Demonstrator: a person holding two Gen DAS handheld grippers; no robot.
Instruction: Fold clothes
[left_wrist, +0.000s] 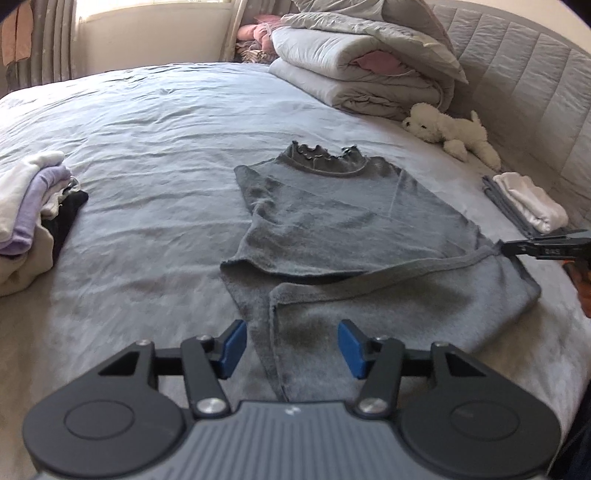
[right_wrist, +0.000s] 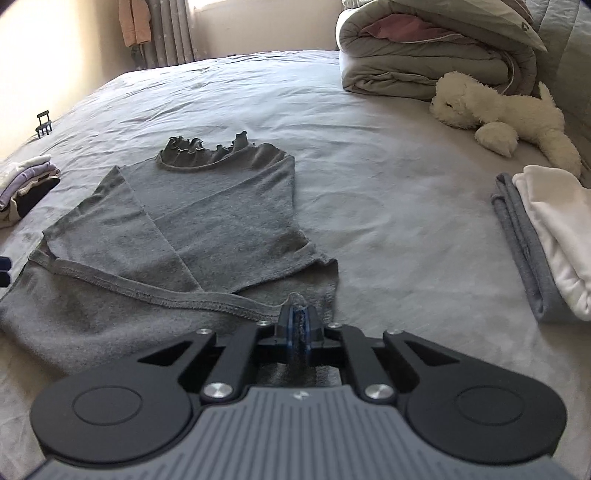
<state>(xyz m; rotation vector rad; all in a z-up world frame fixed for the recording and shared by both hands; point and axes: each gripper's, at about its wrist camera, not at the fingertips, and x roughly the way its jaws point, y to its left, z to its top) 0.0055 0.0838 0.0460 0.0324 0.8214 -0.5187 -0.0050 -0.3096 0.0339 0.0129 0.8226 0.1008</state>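
One grey top (right_wrist: 207, 221) pinched by right gripper (right_wrist: 297, 325).

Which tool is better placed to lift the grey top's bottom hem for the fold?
Right. The right tool is already shut on the hem corner of the grey top. The left tool hangs open over the fabric, gripping nothing yet.

The left clothes pile (left_wrist: 26, 214) is cut off by the frame edge in the left wrist view. The folded stack (right_wrist: 554, 243) runs off the right edge. A small dark object (right_wrist: 43, 123), perhaps a stand, is too small to identify.
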